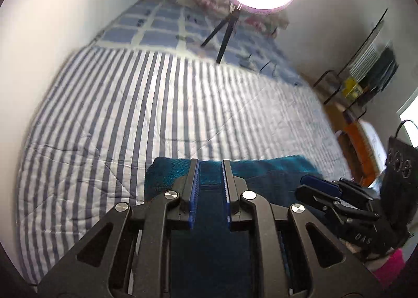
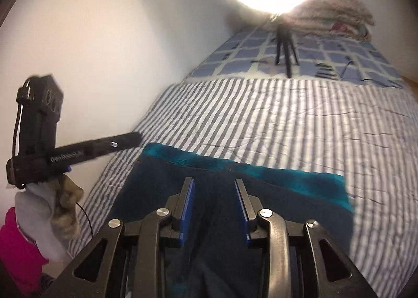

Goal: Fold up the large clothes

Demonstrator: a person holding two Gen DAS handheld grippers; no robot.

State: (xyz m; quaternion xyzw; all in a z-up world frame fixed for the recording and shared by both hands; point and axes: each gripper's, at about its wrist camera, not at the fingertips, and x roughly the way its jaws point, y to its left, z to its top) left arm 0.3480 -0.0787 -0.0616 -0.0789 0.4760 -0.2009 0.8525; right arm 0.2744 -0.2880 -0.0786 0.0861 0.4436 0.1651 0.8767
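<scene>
A dark navy garment with a teal band (image 1: pixel 263 172) lies folded on the striped bed cover (image 1: pixel 117 115) near the bed's front edge. My left gripper (image 1: pixel 211 163) is open above it, nothing between its blue pads. The right gripper shows at that view's right (image 1: pixel 324 193), seen side-on over the garment. In the right wrist view the same garment (image 2: pixel 261 193) lies below my right gripper (image 2: pixel 214 183), which is open and empty. The left gripper (image 2: pixel 135 137) reaches in from the left, held by a gloved hand; its jaws are hard to read there.
A lit ring light on a small black tripod (image 1: pixel 227 29) stands on the blue checked sheet (image 1: pixel 162 26) farther up the bed. Bedding is heaped at the head (image 2: pixel 339 11). A white wall runs along the left. A shelf with clutter (image 1: pixel 365 81) stands to the right.
</scene>
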